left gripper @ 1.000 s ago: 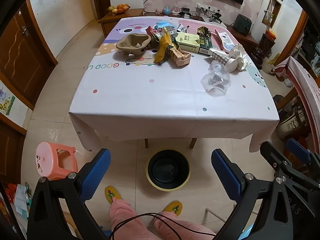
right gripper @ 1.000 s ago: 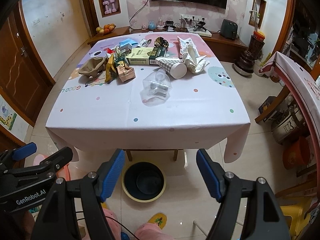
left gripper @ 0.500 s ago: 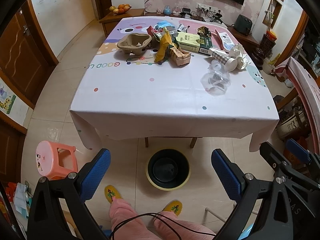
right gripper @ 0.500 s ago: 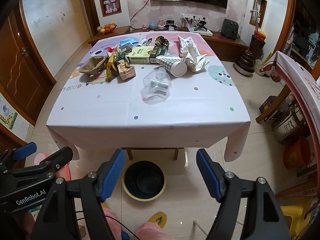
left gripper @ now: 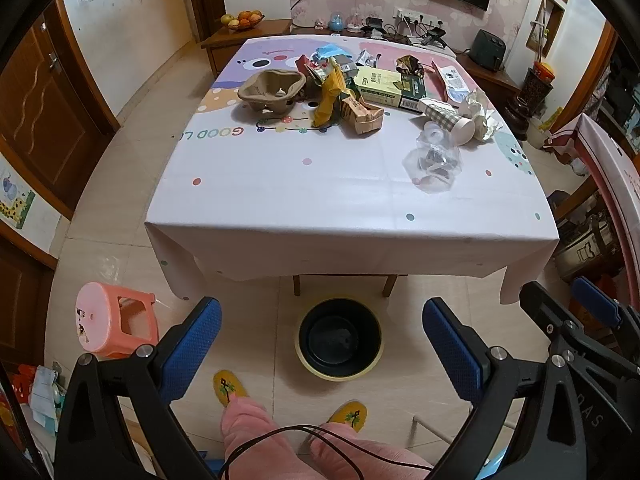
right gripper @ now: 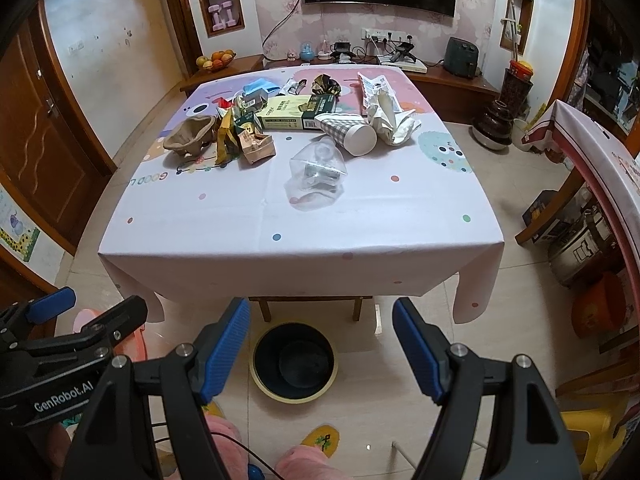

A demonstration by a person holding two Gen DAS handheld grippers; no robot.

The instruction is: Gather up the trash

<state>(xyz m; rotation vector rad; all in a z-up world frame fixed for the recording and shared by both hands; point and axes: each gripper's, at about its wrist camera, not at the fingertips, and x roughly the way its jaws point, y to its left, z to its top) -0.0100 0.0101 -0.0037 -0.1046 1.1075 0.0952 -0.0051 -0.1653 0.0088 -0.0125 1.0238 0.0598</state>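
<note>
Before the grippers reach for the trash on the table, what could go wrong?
1. The crushed clear bottle looks thin and slick; it may slip from the pads.
2. The paper cup lies on its side and could roll.
3. The bin sits below the table edge, so dropped trash might miss it.

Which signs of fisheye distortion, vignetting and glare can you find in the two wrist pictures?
Left wrist view: black vignette fills the corners, the table edge bows, door frames curve; the open left claw looms large. Right wrist view: the same dark corners and bent walls, the open right claw oversized; soft glare glints on the crushed clear bottle and the floor tiles. Both look sharp and evenly lit.
</note>
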